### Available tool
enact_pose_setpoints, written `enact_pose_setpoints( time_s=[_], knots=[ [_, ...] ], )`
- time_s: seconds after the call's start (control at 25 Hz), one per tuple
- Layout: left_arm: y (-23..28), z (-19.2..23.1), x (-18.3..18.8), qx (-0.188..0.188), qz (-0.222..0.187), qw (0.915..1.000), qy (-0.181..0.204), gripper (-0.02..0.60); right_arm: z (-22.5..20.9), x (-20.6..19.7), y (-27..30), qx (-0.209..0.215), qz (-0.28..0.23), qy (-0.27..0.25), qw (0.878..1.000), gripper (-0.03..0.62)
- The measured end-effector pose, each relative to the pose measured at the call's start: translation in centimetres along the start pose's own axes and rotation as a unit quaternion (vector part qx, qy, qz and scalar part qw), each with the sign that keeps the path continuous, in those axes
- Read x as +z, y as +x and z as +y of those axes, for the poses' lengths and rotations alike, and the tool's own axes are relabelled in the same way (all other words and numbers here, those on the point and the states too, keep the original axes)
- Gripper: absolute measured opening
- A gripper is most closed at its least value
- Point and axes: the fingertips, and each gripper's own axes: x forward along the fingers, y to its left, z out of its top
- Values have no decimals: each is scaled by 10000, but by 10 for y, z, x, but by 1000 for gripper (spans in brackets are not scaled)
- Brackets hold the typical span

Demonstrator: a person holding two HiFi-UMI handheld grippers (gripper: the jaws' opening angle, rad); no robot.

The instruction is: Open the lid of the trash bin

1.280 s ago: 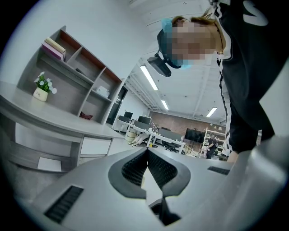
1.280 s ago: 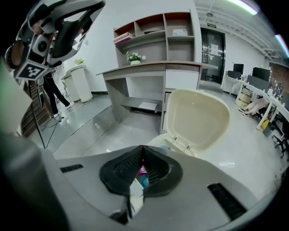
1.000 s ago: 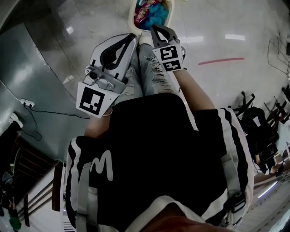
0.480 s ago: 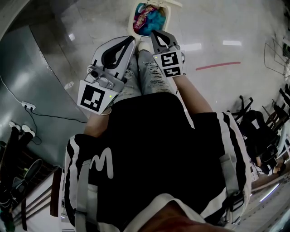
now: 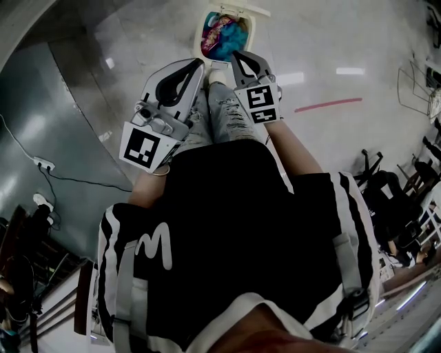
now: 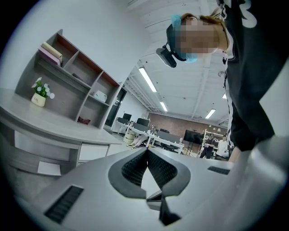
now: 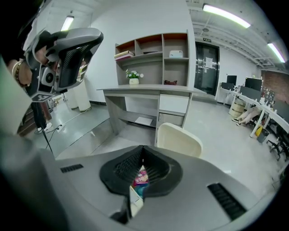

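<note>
Overhead, we see the trash bin at the frame's top centre, its cream lid raised and pink and blue litter inside, while our left gripper and right gripper hang just below, jaws pressed together, empty.

The cream plastic trash bin stands on the floor, its lid upright at the far side, wrappers inside. The left gripper and right gripper hang side by side just before it.

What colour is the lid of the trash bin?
Cream, a pale off-white. The lid shows best in the right gripper view, standing open.
</note>
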Motion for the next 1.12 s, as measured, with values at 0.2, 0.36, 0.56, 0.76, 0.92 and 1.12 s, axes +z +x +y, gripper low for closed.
enact_pose_setpoints(
  time_s=[0.2,0.36,0.56,0.76,0.92,1.12],
  knots=[
    [-2,-5,9,20,-14,10000,38,2,0,20,-17,6,-216,-7,9998,9],
    [-3,-10,18,14,-77,9999,96,2,1,33,-27,14,-357,-13,9994,9],
    [-3,-16,22,-2,-35,9999,163,2,2,44,-39,20,-508,-32,9987,9],
    [-4,-20,30,-25,-44,9998,199,2,0,58,-52,-5,-667,-57,9978,9],
    [-6,-28,37,-40,-39,9997,246,2,-1,70,-69,-15,-814,-51,9967,9],
    [-4,-33,45,-72,-63,9995,314,2,-1,86,-83,-10,-1000,-73,9950,9]
  ],
)
